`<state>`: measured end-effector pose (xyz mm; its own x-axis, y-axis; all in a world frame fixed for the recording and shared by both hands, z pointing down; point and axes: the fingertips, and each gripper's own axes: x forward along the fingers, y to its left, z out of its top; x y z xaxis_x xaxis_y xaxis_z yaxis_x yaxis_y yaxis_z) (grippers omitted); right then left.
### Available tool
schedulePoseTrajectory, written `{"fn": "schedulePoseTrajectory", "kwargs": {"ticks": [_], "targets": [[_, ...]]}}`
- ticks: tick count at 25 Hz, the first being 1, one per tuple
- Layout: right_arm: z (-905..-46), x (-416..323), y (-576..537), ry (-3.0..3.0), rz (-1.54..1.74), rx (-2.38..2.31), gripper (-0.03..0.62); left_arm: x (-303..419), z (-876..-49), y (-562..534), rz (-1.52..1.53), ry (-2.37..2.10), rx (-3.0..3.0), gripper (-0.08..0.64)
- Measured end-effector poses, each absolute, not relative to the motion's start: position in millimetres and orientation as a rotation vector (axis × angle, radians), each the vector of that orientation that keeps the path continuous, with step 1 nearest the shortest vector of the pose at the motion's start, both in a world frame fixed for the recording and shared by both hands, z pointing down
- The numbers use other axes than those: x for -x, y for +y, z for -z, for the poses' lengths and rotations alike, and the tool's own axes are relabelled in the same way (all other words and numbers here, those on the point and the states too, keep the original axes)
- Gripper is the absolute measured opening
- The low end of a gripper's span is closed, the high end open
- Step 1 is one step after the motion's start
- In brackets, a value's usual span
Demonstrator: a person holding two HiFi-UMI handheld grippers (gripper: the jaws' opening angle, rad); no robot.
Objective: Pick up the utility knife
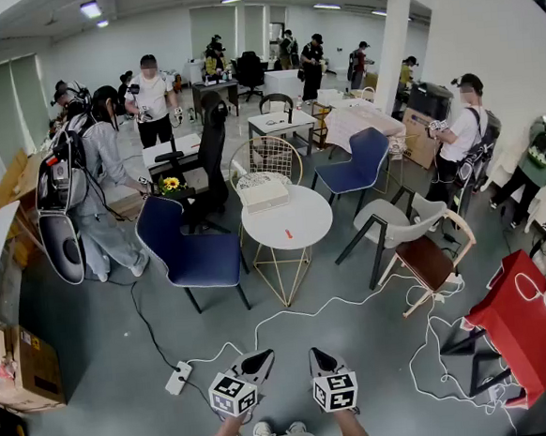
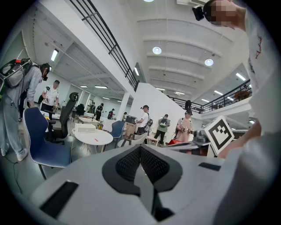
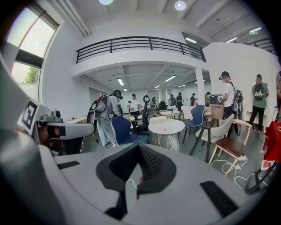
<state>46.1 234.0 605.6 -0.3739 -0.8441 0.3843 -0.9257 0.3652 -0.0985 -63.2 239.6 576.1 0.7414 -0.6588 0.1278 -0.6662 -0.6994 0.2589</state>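
Head view: left gripper [image 1: 257, 362] and right gripper [image 1: 320, 358] at six o'clock, jaws pressed together on nothing — the small red utility knife [image 1: 288, 233] lies on the round white table [image 1: 312, 215] toward twelve o'clock.

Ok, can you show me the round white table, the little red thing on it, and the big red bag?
round white table [image 1: 307, 210]: head view, bare part of its top.
little red thing [image 1: 288, 233]: head view, its middle.
big red bag [image 1: 509, 321]: head view, its broad side.
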Motion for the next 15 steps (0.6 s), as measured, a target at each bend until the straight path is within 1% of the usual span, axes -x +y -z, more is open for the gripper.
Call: {"fn": "schedulePoseTrajectory", "kwargs": {"ticks": [15], "targets": [[-609.9, -46.0, 235.3, -2.387, -0.430, -1.533, 0.015, 53.0, -578.9, 242.3, -0.043, -1.049, -2.653, 0.012]]}}
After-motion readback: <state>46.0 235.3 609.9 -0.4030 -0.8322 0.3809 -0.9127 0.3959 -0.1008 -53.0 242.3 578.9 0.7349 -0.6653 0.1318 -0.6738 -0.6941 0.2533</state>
